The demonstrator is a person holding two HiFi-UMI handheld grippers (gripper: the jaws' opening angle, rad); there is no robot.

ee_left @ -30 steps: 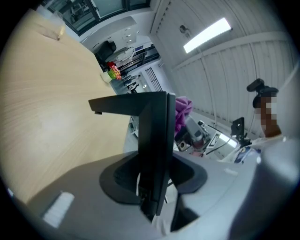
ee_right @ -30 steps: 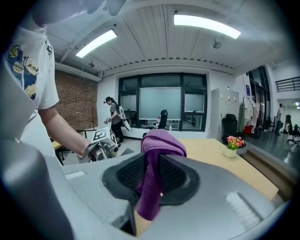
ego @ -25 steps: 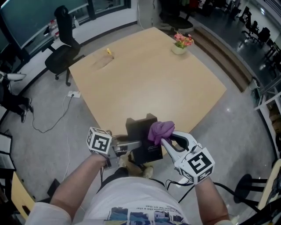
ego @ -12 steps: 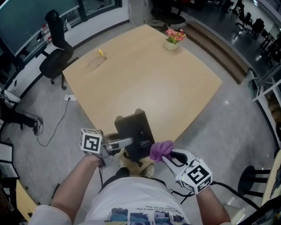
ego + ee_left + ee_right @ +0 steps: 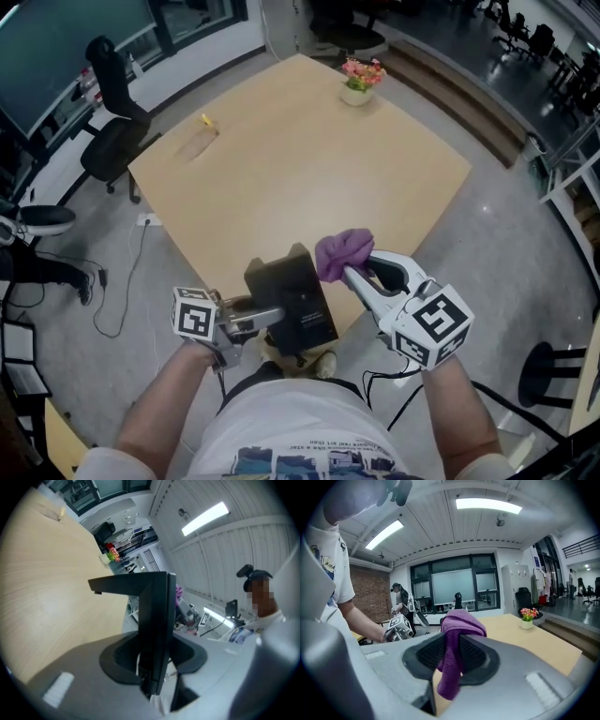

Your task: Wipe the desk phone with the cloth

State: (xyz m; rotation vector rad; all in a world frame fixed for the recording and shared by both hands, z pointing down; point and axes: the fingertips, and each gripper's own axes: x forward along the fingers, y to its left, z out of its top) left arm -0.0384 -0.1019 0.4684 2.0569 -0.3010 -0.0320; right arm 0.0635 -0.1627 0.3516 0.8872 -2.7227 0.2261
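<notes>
The black desk phone [image 5: 289,302] is held just above the table's near corner, its flat back facing up in the head view. My left gripper [image 5: 274,316] is shut on the phone's left edge; in the left gripper view the phone [image 5: 157,616] stands edge-on between the jaws of that gripper [image 5: 152,677]. My right gripper [image 5: 349,273] is shut on a purple cloth [image 5: 342,251], which sits by the phone's upper right corner. The cloth [image 5: 457,639] hangs bunched between the jaws of the right gripper [image 5: 450,663]. I cannot tell whether the cloth touches the phone.
The wooden table [image 5: 309,159] stretches ahead with a flower pot [image 5: 356,80] at its far corner and a small yellow item [image 5: 206,120] at the far left. A black office chair [image 5: 108,127] stands to the left. Cables lie on the floor [image 5: 122,272].
The right gripper dropped with the cloth to the phone's lower right, then came back up to its upper right corner. The left gripper has kept its hold on the phone.
</notes>
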